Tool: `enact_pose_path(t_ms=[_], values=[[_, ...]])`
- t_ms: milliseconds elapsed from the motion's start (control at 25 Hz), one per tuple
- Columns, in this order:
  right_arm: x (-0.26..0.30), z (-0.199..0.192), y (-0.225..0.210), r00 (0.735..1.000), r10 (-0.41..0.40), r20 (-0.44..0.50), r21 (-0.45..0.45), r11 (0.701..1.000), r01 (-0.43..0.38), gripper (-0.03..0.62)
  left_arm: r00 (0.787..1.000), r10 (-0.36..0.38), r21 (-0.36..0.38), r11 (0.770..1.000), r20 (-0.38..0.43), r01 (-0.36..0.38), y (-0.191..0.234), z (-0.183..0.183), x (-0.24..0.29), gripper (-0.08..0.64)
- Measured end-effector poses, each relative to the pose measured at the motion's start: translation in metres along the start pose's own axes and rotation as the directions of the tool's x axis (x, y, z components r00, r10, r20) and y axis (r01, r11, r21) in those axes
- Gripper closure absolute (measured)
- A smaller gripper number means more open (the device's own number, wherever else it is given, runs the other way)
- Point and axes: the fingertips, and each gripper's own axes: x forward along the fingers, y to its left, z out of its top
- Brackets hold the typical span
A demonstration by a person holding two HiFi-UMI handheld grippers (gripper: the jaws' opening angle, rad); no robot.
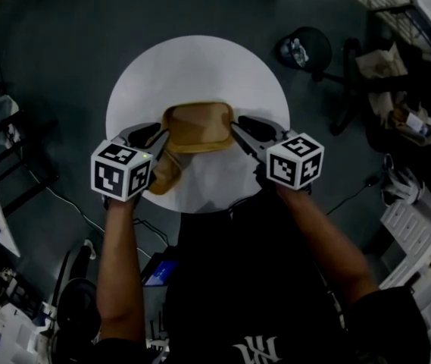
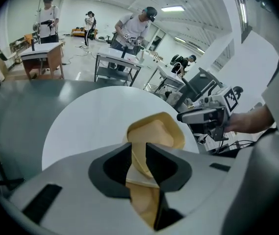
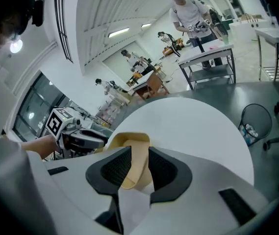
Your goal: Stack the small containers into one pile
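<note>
A tan shallow container (image 1: 198,126) sits at the middle of the round white table (image 1: 200,67). My left gripper (image 1: 160,136) is shut on its left rim. My right gripper (image 1: 238,130) is shut on its right rim. In the left gripper view the jaws (image 2: 138,153) pinch the thin tan edge, and the container's bowl (image 2: 156,131) shows beyond them. The right gripper (image 3: 140,158) clamps the tan rim (image 3: 129,143) the same way. A second tan container (image 1: 163,171) lies on the table near its front edge, partly under the left gripper.
A black wire bin (image 1: 306,51) and an office chair (image 1: 359,74) stand on the floor at the far right of the table. White crates (image 1: 420,241) sit at the right. Cables run over the floor at the left. Several people stand at work tables (image 2: 114,62) in the distance.
</note>
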Motion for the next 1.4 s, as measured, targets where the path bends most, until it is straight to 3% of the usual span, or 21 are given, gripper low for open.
enact_pose_path(t_ms=[680, 1400], values=[[0.020, -0.013, -0.010, 0.998, -0.009, -0.065, 0.048, 0.999, 0.012, 0.466, 0.994, 0.014, -0.045, 0.999, -0.104, -0.019, 0.018, -0.012, 0.020, 0.477], [0.020, -0.017, -0.011, 0.996, -0.039, -0.077, 0.077, 0.996, 0.045, 0.514, 0.996, -0.016, -0.064, 0.998, -0.083, 0.010, 0.007, -0.010, 0.019, 0.499]])
